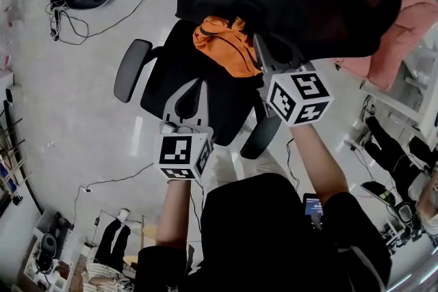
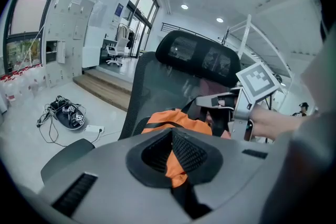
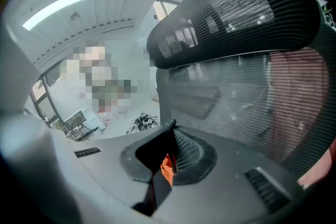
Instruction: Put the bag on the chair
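the body of the left gripper [image 2: 171,134] hides most of the orange bag [image 2: 175,118]; only its top shows ahead of the jaws. in the right gripper [image 3: 169,128] view just a sliver of it peeks between the jaws. beyond that gripper, a pink cloth [image 3: 299,107] is blurred behind the chair [image 3: 226,34] mesh and cut off at the picture's edge, too vague to name

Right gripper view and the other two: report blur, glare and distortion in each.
Right gripper view: fisheye bends the chair headrest, ceiling lamp blown white. Left gripper view: orange bag sharp, corners dark. Head view: evenly lit, floor curves at the edges.
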### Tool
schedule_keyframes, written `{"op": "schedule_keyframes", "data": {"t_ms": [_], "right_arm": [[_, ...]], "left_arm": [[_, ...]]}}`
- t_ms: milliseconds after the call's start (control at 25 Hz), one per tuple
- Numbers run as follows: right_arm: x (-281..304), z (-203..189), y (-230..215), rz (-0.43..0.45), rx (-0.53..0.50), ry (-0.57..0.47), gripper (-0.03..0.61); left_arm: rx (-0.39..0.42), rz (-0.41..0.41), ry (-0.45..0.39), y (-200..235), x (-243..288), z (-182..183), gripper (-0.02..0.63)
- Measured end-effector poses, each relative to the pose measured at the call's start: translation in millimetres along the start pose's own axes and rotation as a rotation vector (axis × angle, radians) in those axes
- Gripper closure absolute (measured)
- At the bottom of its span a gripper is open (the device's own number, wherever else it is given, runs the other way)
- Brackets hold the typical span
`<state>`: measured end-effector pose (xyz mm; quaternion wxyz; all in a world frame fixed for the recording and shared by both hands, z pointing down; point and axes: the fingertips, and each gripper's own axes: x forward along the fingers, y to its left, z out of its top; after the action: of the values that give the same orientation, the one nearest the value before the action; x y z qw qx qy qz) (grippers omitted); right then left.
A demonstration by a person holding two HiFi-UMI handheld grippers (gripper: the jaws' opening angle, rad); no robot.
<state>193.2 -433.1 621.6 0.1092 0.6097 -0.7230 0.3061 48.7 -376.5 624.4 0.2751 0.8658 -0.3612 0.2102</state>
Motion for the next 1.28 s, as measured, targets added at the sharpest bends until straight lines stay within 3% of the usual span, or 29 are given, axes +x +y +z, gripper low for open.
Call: {"op": "schedule_keyframes", "data": {"t_ms": [320,840,880,960,1280], "right_arm": [[-5,-8,-19,-0.027,0.010,0.005,0.577],[-10,-15,-12,-0.024,-0.042,0.048,0.574],[-10,-14,-10,-0.024,-0.057,0.050,0.564],[-13,-15,-6,-0.012,-0.072,0.049,0.481],[-31,-24,0,-0.012,-0.074,0.042,0.393]], "left_arm": [[0.006,-0.011,0.020,-9,8,-6,0.603],[0.002,-0.027,0.013,-18,2,2,0.602],[-0.003,-0.024,0.011,-17,1,3,0.602],[0.002,-0.018,0.003,-19,-4,4,0.601],[0.005,-0.014,-0.012,-29,-24,-1,0.603]]}}
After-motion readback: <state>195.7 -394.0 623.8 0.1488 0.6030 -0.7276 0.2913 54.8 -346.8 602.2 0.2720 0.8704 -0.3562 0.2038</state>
